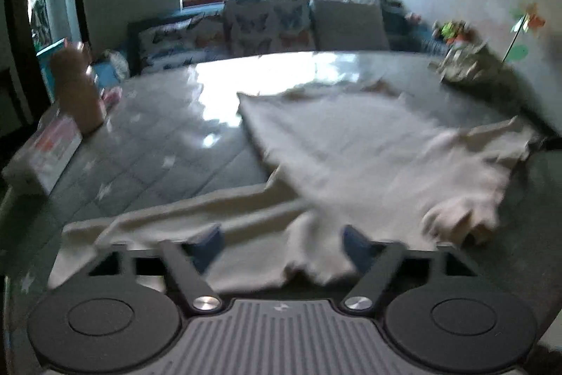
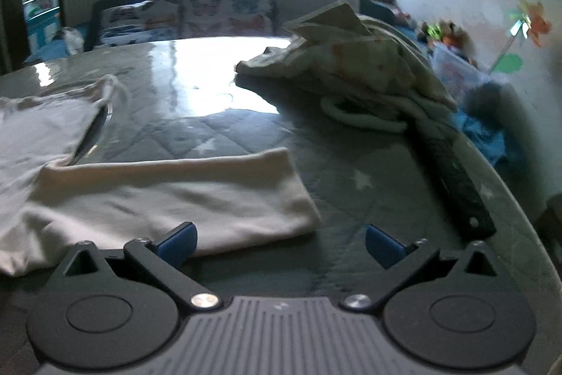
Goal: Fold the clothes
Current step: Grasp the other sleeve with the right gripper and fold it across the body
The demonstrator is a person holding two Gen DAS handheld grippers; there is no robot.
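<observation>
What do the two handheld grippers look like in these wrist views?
The left gripper and right gripper look alike: blue finger pads on black link arms with silver pivot screws, two round black discs, and a grey ribbed centre plate. No cables, hands or sleeves show.

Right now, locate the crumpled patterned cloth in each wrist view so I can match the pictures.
Left wrist: patterned cloth at the table's far right edge, small, beyond the white shirt.
Right wrist: patterned cloth upper centre-right, large, beyond the shirt's sleeve.
Shared landmark: butterfly cushion under the window.
</observation>
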